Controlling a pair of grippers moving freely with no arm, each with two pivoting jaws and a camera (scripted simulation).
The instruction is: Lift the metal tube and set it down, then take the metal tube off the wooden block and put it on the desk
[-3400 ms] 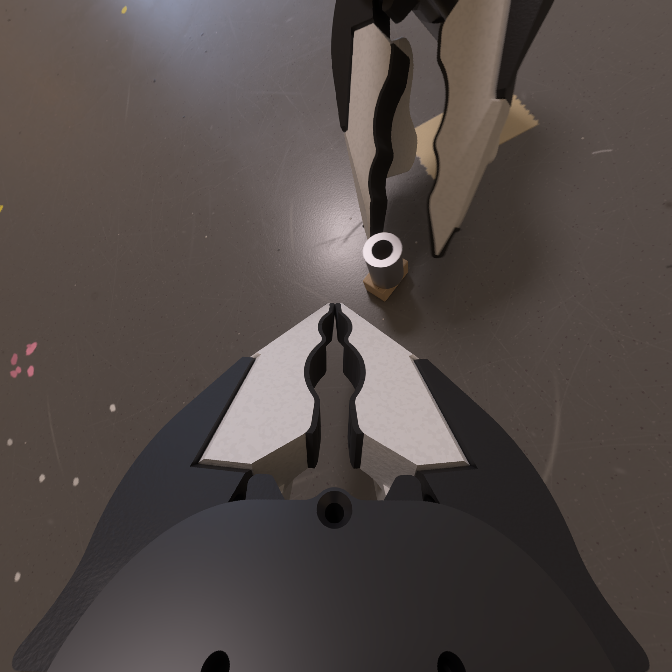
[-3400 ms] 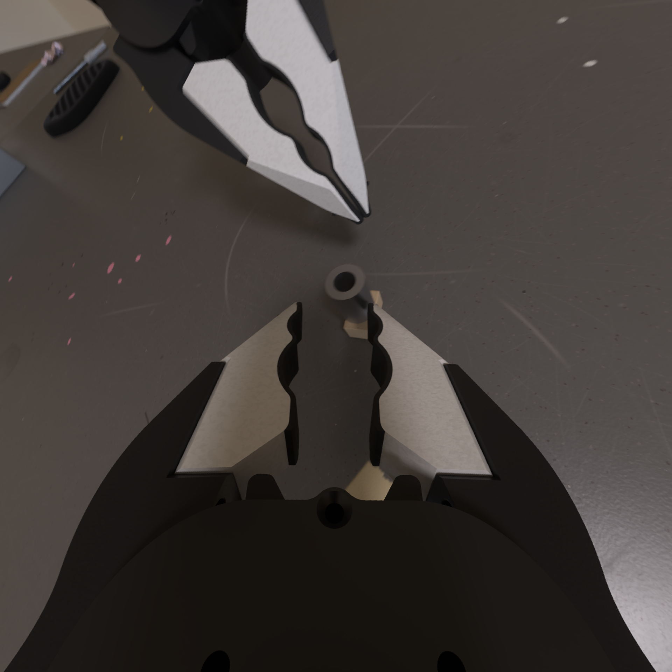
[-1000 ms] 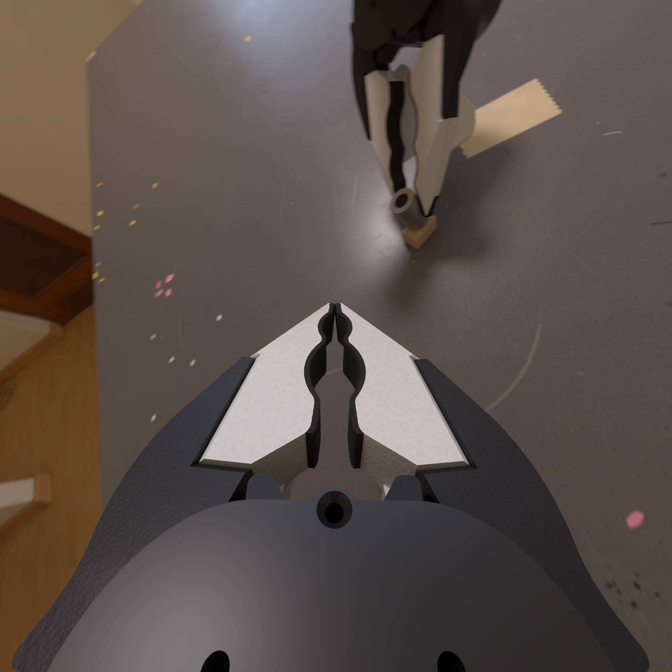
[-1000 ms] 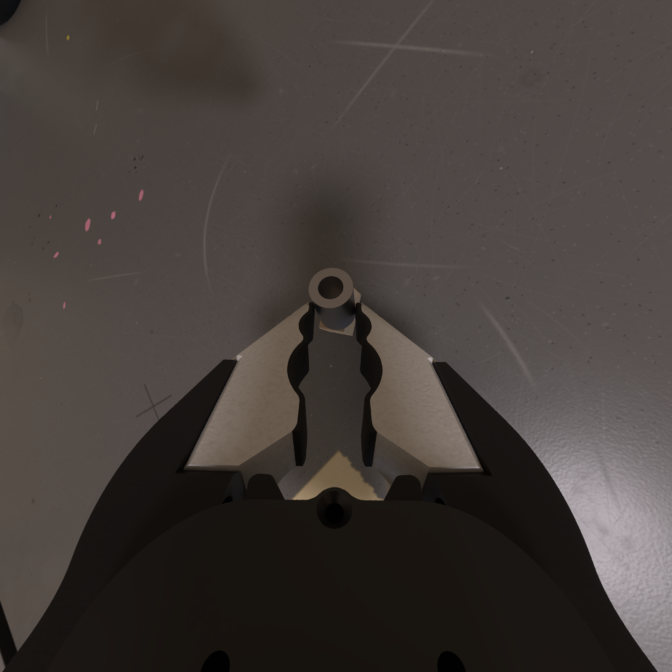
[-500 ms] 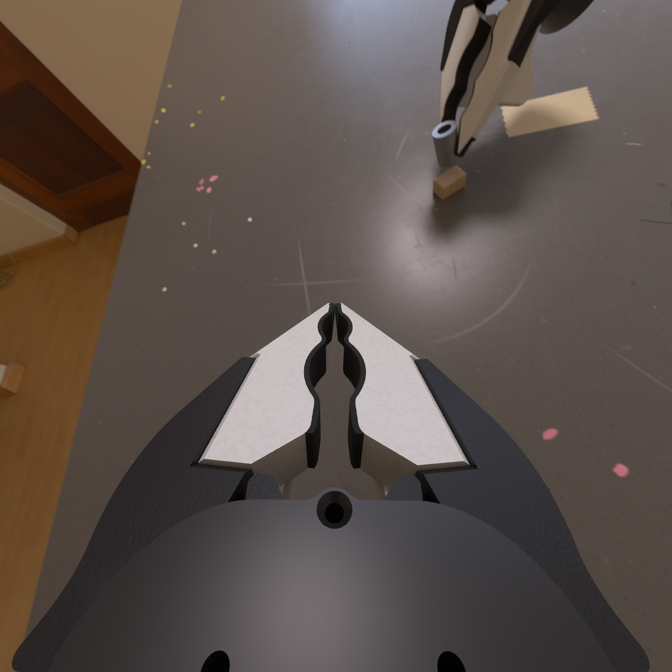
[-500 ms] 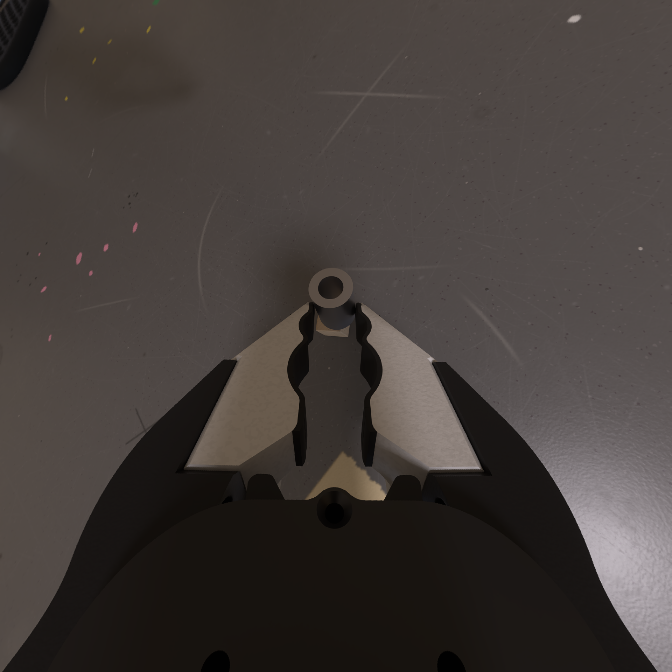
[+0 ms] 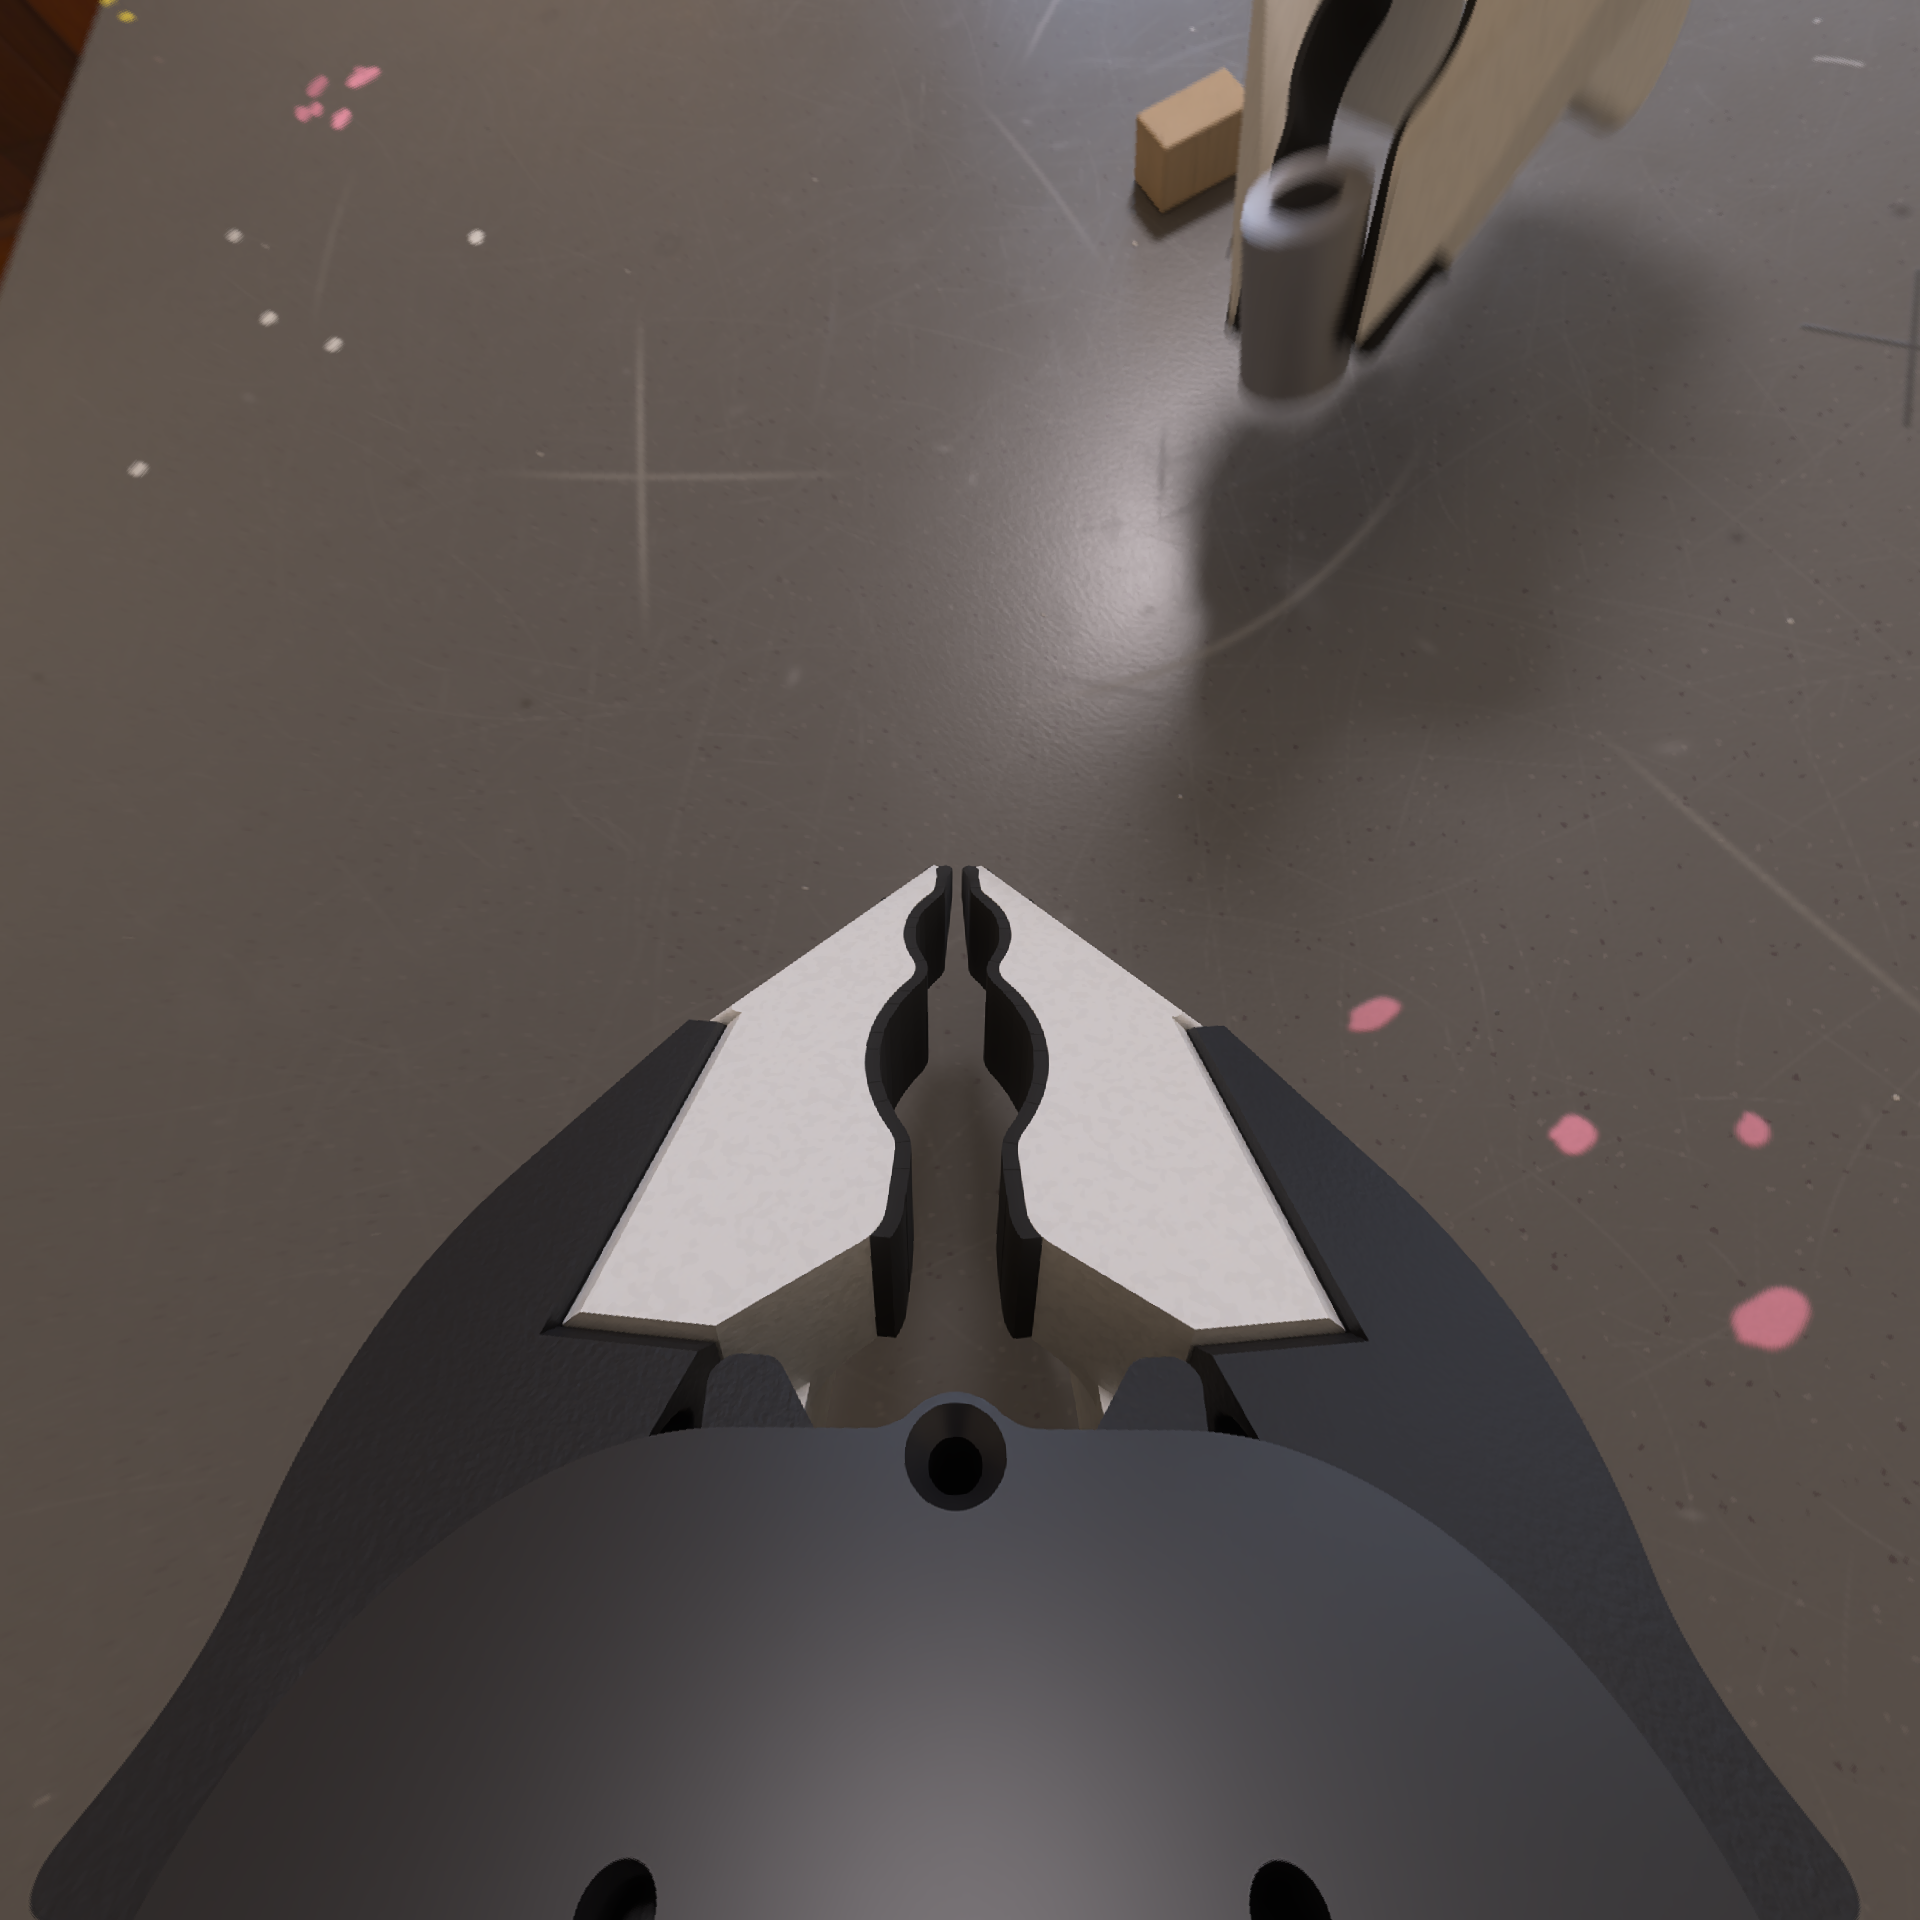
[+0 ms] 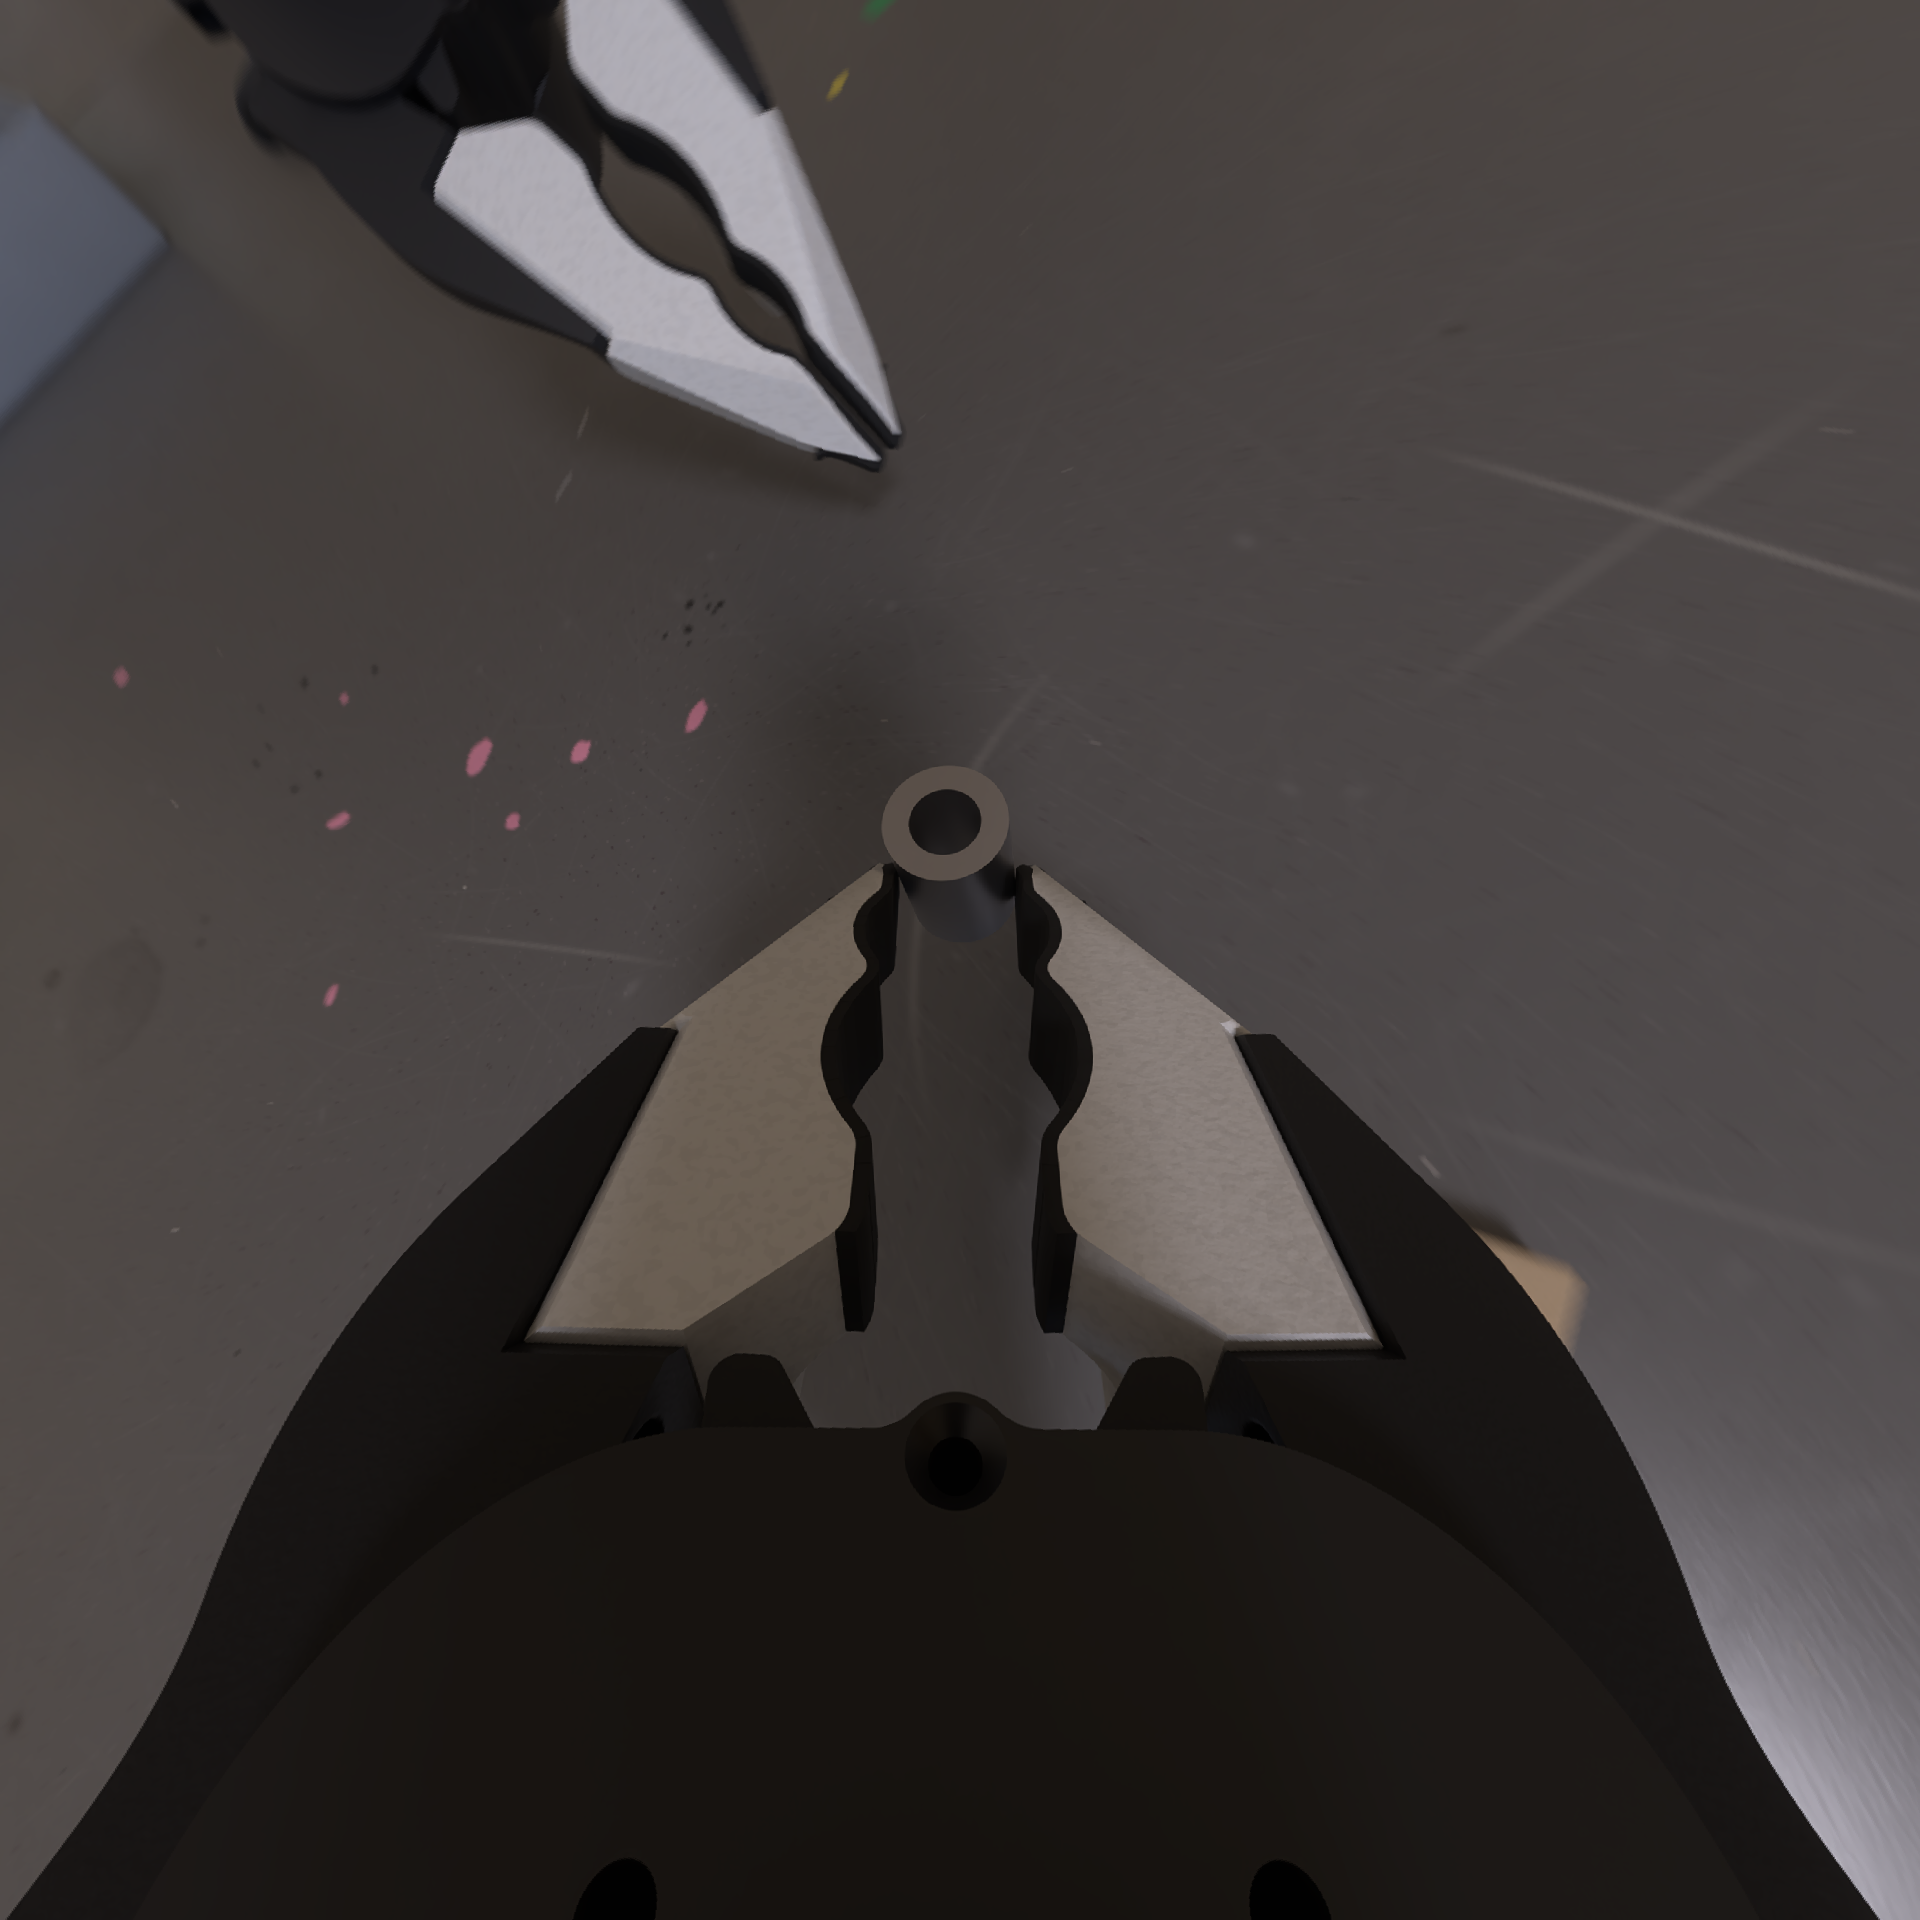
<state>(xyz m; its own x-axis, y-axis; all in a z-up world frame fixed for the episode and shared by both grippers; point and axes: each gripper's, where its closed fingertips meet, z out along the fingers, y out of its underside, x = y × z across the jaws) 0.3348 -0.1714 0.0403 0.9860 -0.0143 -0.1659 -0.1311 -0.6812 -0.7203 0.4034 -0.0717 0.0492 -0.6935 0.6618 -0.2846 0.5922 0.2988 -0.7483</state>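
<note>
The grey metal tube (image 8: 945, 857) stands upright between the fingertips of my right gripper (image 8: 951, 878), which is shut on it. In the left wrist view the tube (image 7: 1294, 291) hangs a little above the dark desk (image 7: 727, 623), clear of the small wooden block (image 7: 1190, 145) behind it, with the right gripper (image 7: 1304, 327) around it. The block also shows at the right edge of the right wrist view (image 8: 1538, 1299), partly hidden by the gripper body. My left gripper (image 7: 956, 873) is shut and empty, nearer the camera and left of the tube. It also shows at the upper left of the right wrist view (image 8: 883, 447).
Pink paint flecks (image 7: 1766, 1314) and scratches mark the desk. The desk's edge and brown wood (image 7: 26, 62) show at the far upper left. A pale grey patch (image 8: 62, 260) lies at the left edge of the right wrist view.
The right gripper has closed on the tube, lifted it off the wooden block and carried it away towards the left gripper. The left gripper stays shut and now sits closer to the tube.
</note>
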